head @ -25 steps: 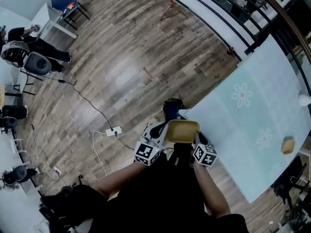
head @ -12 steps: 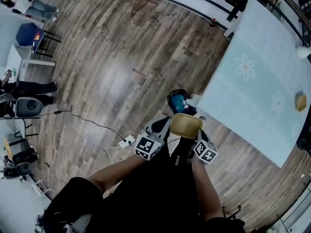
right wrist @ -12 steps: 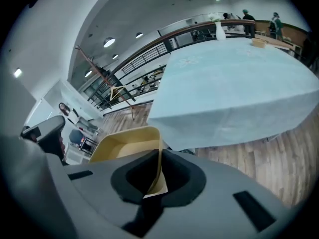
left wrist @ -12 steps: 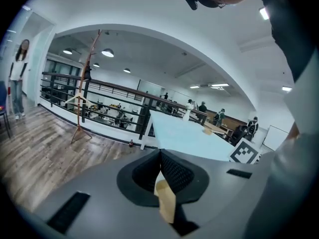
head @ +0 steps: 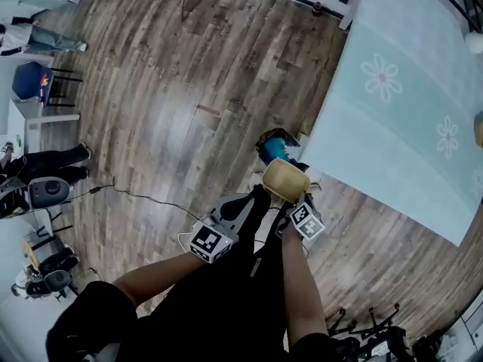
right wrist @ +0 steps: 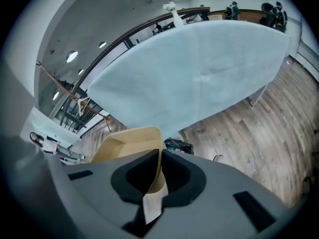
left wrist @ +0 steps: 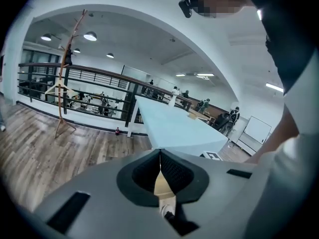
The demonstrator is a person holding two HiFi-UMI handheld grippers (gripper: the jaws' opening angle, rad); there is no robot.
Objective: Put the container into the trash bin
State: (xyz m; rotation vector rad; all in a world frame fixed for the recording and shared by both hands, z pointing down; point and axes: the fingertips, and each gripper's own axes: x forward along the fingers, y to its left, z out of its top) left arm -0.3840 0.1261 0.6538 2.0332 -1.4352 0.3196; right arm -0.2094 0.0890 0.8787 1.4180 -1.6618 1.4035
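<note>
A tan, shallow container (head: 285, 179) hangs above the wooden floor, and both grippers grip its rim. My left gripper (head: 262, 194) is shut on the left edge; in the left gripper view only a thin tan sliver of the container (left wrist: 162, 182) shows between the jaws. My right gripper (head: 290, 201) is shut on the near right edge, and the right gripper view shows the container's open inside (right wrist: 127, 141). The trash bin (head: 275, 147), with a teal bag inside, stands on the floor just beyond the container, by the table's corner. It shows as a dark trash bin (right wrist: 178, 146) under the table's edge.
A long table (head: 407, 104) with a pale blue flowered cloth fills the right side. A white power strip with its cable (head: 183, 238) lies on the floor to the left. Chairs and seated people are at the far left, and a railing (left wrist: 75, 83) runs along the back.
The view has swung round. The container, still held by both grippers, now sits closer to the trash bin, and the left arm reaches in from further left.
</note>
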